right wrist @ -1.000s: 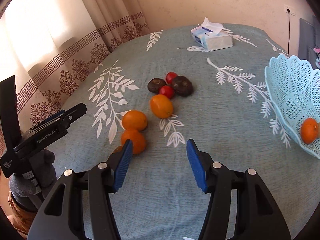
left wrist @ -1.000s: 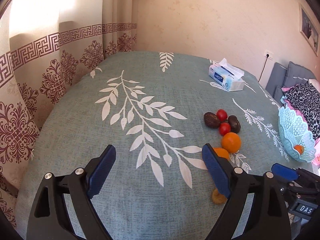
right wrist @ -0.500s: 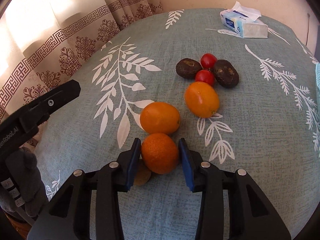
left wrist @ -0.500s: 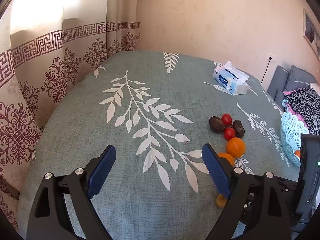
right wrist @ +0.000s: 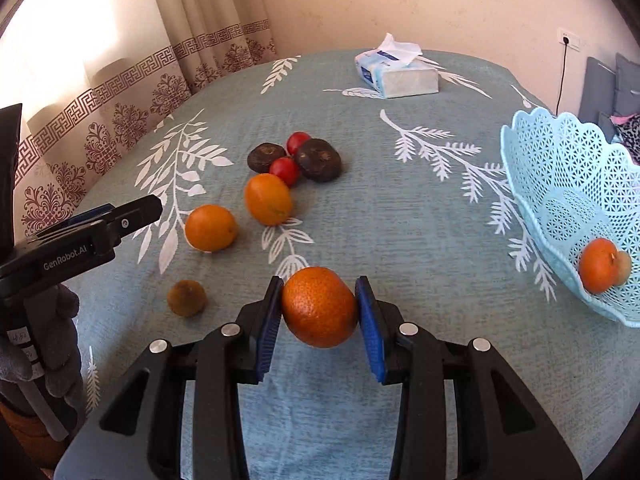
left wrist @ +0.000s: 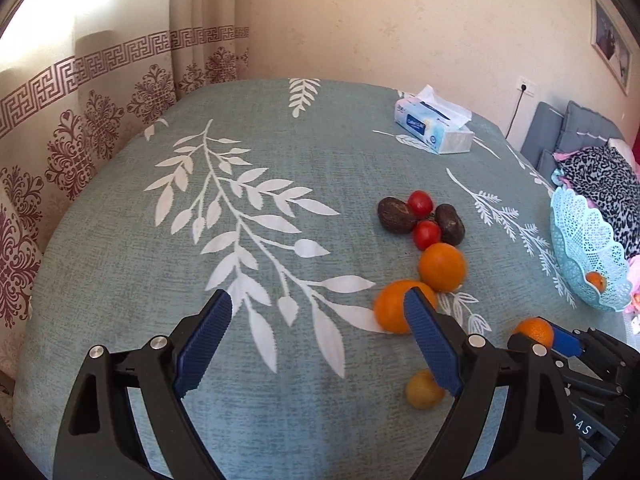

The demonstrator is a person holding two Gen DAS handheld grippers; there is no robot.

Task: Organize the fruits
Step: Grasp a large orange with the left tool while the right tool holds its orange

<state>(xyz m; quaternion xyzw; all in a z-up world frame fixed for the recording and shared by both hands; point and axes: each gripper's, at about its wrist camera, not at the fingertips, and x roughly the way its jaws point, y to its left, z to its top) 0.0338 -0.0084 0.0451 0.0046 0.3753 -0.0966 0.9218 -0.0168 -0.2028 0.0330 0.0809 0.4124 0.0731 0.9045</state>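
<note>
— Where could a hand pass?

— Between the fruit cluster (right wrist: 280,176) and the lace basket (right wrist: 576,208) the bench (right wrist: 400,208) lies bare. So does the leaf-printed stretch on the curtain side.

— And what blocks?

— Two loose oranges (right wrist: 210,227), a small brownish fruit (right wrist: 187,298) and the left gripper (right wrist: 120,216) crowd the left; the tissue box (right wrist: 396,74) stands well back.
</note>
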